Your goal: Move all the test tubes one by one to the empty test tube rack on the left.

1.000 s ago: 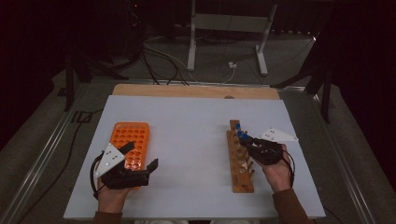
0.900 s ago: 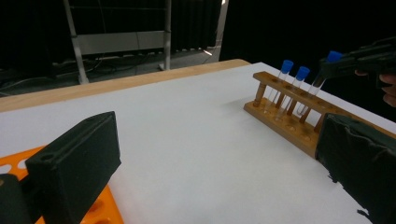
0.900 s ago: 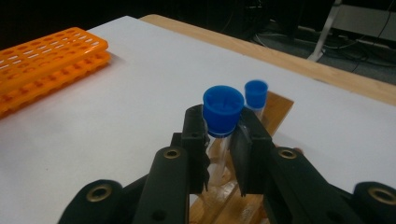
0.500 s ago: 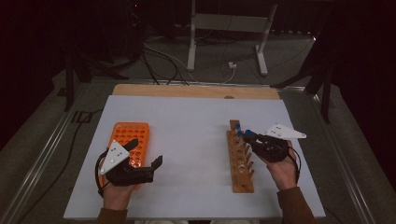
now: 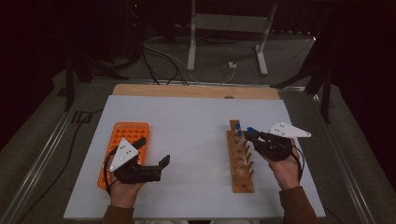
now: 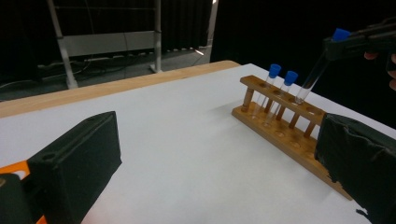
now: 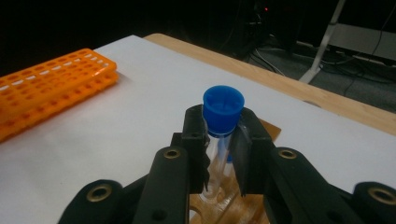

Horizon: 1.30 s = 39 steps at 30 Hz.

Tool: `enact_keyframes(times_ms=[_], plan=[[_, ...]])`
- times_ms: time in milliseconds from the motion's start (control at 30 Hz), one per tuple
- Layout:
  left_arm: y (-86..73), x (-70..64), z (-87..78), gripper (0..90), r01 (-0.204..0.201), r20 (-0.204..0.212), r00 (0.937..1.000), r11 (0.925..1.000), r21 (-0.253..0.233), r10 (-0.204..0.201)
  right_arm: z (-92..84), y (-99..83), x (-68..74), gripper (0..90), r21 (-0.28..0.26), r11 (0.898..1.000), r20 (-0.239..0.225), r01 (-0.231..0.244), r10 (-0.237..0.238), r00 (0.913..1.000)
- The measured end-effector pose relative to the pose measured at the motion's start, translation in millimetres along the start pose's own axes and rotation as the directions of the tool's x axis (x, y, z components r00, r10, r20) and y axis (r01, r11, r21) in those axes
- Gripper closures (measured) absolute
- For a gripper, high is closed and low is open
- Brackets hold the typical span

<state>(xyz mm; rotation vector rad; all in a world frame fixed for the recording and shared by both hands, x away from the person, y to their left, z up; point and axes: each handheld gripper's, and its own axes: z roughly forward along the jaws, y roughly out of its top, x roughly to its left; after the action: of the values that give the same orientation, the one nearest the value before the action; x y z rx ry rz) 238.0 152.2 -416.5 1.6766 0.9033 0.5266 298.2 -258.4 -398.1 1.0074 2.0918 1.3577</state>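
Room: dark all around, with metal legs and cables on the floor behind a white table that has a wooden edge at the far side.
Tube in hand: a clear test tube with a blue cap, tilted, with its bottom end just over a hole in the wooden rack.
Where it is: up in the air above the third hole from the far end, next to the two tubes that stand there.
Right gripper: the right gripper has its jaws closed tight on the tube just under the blue cap.
Wooden rack: a long wooden rack lies on the right half of the table, with one row of holes.
Tubes in rack: two more blue-capped tubes stand side by side in the holes at the far end.
Left gripper: the left gripper rests low on the table near the orange rack, its jaws wide apart with nothing between them.
Orange rack: a flat orange rack with many small holes sits on the left half, well apart from the wooden one, and looks empty.
Done so far: from how things lie, one tube is out of its hole or about to go in; which way it goes cannot be told.
Left to do: if the tubes are going over to the orange rack, none is there yet and two wait in the wood.
Writing: no words, brands or labels can be read anywhere.
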Motion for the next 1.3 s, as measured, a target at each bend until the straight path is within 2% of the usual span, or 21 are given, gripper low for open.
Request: enact_keyframes(times_ms=[200, 500, 667, 833, 1200, 1300], plan=[[1.7, -6.7, 7.2, 1.5, -0.009, 0.013, 0.9999, 1.0, 0.002, 0.009, 0.9, 4.5, 6.8, 76.9, -0.003, 1.0, -0.019, 0.017, -0.017, 0.9997], [2.6, -16.9, 20.1, 1.5, -0.027, 0.043, 0.9987, 0.9996, 0.011, 0.027, 8.5, 5.4, 18.6, 76.9, 0.005, 1.0, -0.081, 0.009, -0.009, 0.9967], [0.9, -22.7, 28.4, 4.7, -0.035, 0.069, 0.9971, 0.9993, 0.011, 0.034, 12.7, 6.2, 27.2, 76.8, 0.006, 1.0, -0.137, -0.008, 0.009, 0.9906], [-1.2, -29.4, 38.3, 6.1, -0.043, 0.089, 0.9952, 0.9987, 0.025, 0.041, 16.1, 7.3, 38.7, 76.8, 0.019, 1.0, -0.165, 0.011, -0.008, 0.9863], [-0.9, -48.1, 61.0, 18.3, -0.078, 0.186, 0.9804, 0.9953, 0.058, 0.066, 26.5, 8.8, 59.0, 76.7, 0.033, 0.999, -0.218, 0.019, -0.011, 0.9759], [-1.1, -52.9, 66.8, 21.4, -0.093, 0.201, 0.9766, 0.9932, 0.07, 0.077, 28.7, 9.8, 64.3, 76.7, 0.036, 0.999, -0.235, 0.021, -0.012, 0.972]])
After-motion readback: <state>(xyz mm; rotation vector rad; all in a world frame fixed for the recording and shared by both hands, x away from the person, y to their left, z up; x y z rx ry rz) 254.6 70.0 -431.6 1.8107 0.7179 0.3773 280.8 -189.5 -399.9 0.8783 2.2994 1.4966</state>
